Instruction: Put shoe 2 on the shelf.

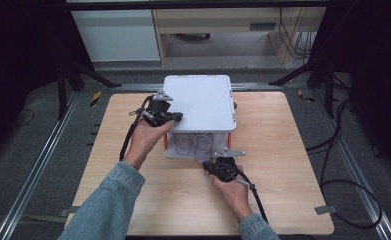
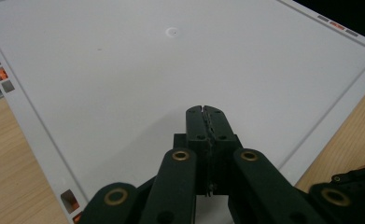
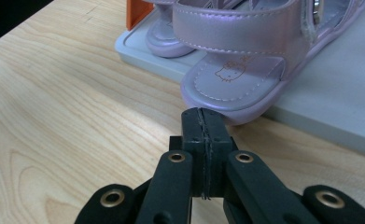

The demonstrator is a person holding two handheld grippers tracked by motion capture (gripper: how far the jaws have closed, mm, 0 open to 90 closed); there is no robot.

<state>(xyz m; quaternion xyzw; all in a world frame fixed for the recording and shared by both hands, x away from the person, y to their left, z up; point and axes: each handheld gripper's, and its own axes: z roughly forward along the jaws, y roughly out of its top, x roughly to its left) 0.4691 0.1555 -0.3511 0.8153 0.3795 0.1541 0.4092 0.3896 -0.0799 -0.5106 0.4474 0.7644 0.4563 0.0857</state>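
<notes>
While my left gripper (image 1: 177,117) rests with its jaws pressed together on the white lid (image 1: 200,102) of the shoe box (image 1: 198,147), at about nine o'clock on that lid, my right gripper (image 1: 214,167) sits low at the box's open front, at six o'clock from it, jaws likewise closed with nothing between them. In the right gripper view the tips of my right gripper (image 3: 203,114) stand just at the toe of a lilac sandal (image 3: 238,88), which pokes out over the edge of the box's floor (image 3: 329,112) onto the table (image 3: 54,116); whether tip and sole actually touch I cannot tell. A second sandal (image 3: 164,39) lies behind it, at eleven o'clock, further inside. As I judge it, the job is to get this pair properly into the box: both shoes are already in, the lid is on, and I am steadying it from above. What is left seems to be nudging the jutting toe back in and shutting the front, if there is a door to shut. Around the box the wooden table is bare; my cables (image 1: 130,135) trail off toward me. Nothing blocks the push except the orange corner post (image 3: 138,11) at the left edge.
</notes>
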